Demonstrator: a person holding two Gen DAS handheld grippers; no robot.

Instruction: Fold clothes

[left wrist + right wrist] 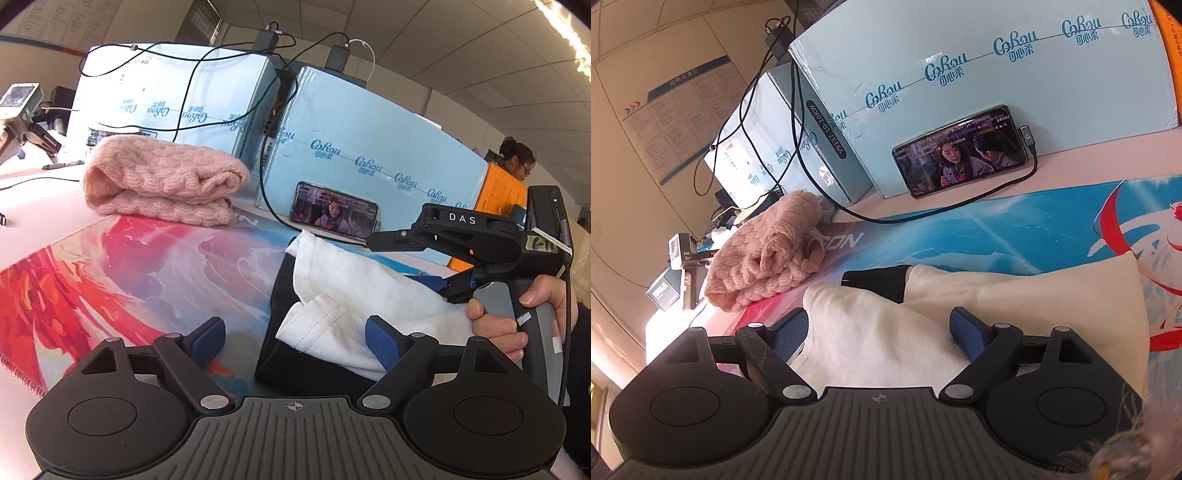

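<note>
Both grippers, left gripper (295, 338) and right gripper (879, 332), gaped wide; the white garment (354, 291) lay crumpled, long axis unclear.

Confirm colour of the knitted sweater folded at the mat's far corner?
Pale pink cable knit sweater, clearest in the left wrist view.

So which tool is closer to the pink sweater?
Left. The left tool sits at the white shirt's near edge, with the sweater just across the mat. The right tool is over the shirt, farther away.
</note>
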